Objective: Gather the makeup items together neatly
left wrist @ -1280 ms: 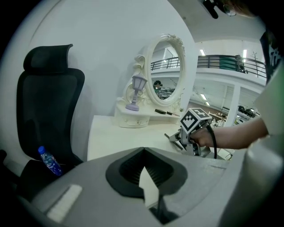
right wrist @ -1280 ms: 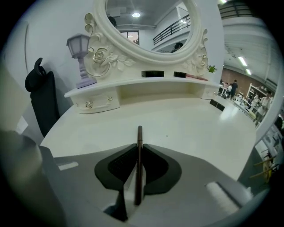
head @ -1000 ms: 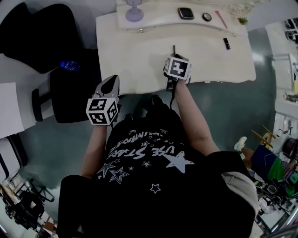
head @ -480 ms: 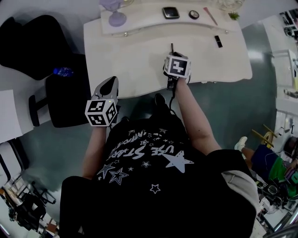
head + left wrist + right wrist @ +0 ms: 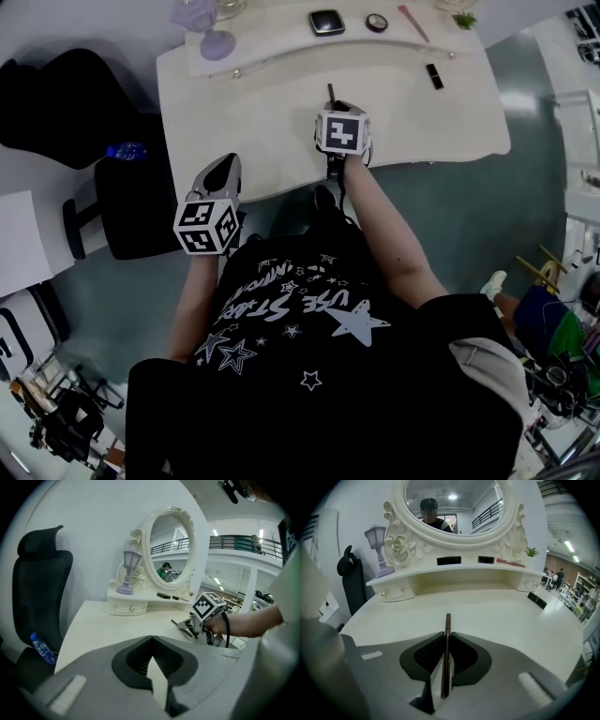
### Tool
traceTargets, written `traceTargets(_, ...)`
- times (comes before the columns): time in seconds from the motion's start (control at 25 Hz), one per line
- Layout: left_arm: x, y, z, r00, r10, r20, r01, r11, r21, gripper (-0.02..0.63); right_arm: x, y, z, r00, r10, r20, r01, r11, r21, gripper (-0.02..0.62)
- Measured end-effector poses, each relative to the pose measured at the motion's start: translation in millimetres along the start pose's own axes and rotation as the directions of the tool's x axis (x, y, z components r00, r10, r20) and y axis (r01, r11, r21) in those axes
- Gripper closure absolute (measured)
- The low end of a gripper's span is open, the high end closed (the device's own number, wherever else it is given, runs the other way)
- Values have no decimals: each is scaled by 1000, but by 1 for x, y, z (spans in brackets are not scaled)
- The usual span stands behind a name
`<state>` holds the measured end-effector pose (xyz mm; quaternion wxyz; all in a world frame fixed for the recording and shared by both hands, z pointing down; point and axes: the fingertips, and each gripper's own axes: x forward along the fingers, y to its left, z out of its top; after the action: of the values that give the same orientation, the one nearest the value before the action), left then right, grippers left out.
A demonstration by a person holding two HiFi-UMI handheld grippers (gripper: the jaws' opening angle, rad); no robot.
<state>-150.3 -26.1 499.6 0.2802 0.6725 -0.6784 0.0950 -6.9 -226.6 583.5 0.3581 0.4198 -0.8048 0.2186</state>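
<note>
The right tongs (image 5: 446, 635) are clamped on a thin dark brown makeup pencil (image 5: 446, 656). It lies lengthwise between the jaws, and its free end sticks out forward past the tips. It hangs above the cream-white table (image 5: 497, 620), not touching it.

The pencil's long axis runs almost straight at the raised cream shelf (image 5: 440, 573) under the oval mirror. Three items sit in a row on that shelf: a black rectangular compact (image 5: 449, 560), a small dark round pot (image 5: 486, 559) and a slim pink stick (image 5: 511, 563). A short dark lipstick tube (image 5: 536, 600) lies alone on the table, ahead and well off to the right.

The gathering spot is probably that shelf row, dead ahead of the right tongs and beyond them, so the right hand is by far the nearer one. The right forearm reaches out over the table's near edge, with the tongs tipped downward.

The left tongs (image 5: 151, 641) are closed with nothing between the jaws. They are held back near the table's front-left corner (image 5: 220, 173), close to the body and angled gently down.
</note>
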Motion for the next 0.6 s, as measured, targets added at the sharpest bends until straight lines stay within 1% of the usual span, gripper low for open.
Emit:
traceTargets(0.12, 2, -3, 1, 1000, 5, 0, -5, 1000, 0, 604, -2, 1, 1, 1000, 31, 2, -31, 1000, -1, 503)
traceTargets(0.16, 3, -5, 1, 1000, 5, 1, -5, 1000, -1, 604, -3, 1, 0, 999, 42, 0, -42, 999, 4, 484)
traceTargets(0.24, 4, -7, 2, 1000, 6, 1, -6, 1000, 4, 604, -5, 0, 1, 998, 58, 2, -58, 998, 13, 418)
traceTargets(0.32, 6, -10, 4, 1000, 7, 4, -7, 1000, 12, 604, -8, -4, 4, 998, 66, 18, -67, 998, 16, 396)
traceTargets(0.48, 12, -17, 12, 1000, 8, 20, -8, 1000, 21, 604, -18, -20, 15, 995, 79, 62, -80, 997, 13, 345)
traceTargets(0.6, 22, -24, 20, 999, 4, 33, -6, 999, 32, 604, -24, -42, 25, 993, 72, 96, -75, 997, 31, 321)
